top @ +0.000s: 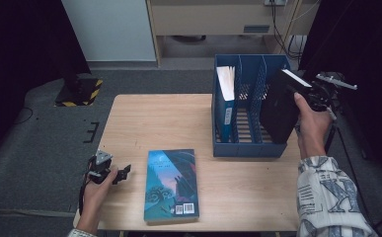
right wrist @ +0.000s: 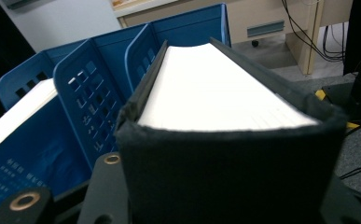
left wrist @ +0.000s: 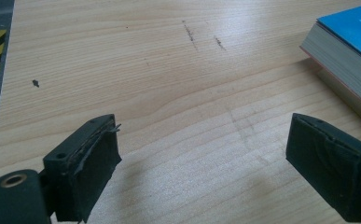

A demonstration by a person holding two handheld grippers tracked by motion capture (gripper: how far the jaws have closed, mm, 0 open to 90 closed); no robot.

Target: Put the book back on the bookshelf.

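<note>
Right hand-held gripper (top: 311, 94) clamps the black book (top: 279, 106) upright, long axis vertical, page edges up.

At the lower middle of the high view a paperback with a blue-green illustrated cover (top: 171, 185) lies flat on the light wooden tabletop (top: 144, 123), barcode toward the bottom edge. Its page edges and blue cover (left wrist: 350, 51) fill the upper right corner of the left gripper view. At the upper left, on grey carpet (top: 40, 148), sits a dark base with yellow-black hazard stripes (top: 80, 92). Cables (top: 283, 29) hang by pale furniture (top: 208, 19) at the top.
</note>
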